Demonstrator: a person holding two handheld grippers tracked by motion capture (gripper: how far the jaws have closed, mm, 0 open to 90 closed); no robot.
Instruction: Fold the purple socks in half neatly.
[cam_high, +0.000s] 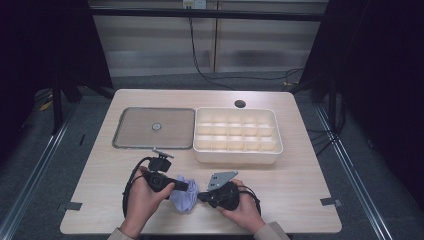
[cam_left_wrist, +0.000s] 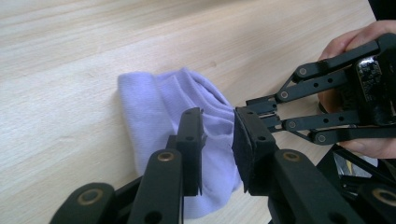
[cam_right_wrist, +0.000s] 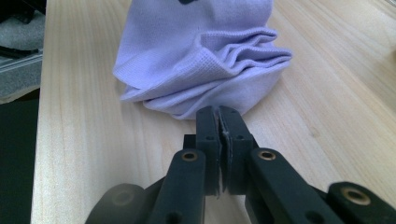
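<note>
A crumpled lilac cloth (cam_high: 183, 196) lies at the tabletop's (cam_high: 300, 170) near edge, the left gripper (cam_left_wrist: 217, 140) (fingers parted around a fold) poised to grasp, the right gripper (cam_right_wrist: 219, 122) clenched empty beside it.

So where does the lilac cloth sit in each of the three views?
High view: the cloth lies low and centre on the table, between the left gripper and the right gripper.
Left gripper view: centre, behind that gripper's parted jaws, with the right gripper's tips at its right edge.
Right gripper view: upper centre, just past the closed jaws.
Shared landmark: the pale wood tabletop under the cloth.
</note>
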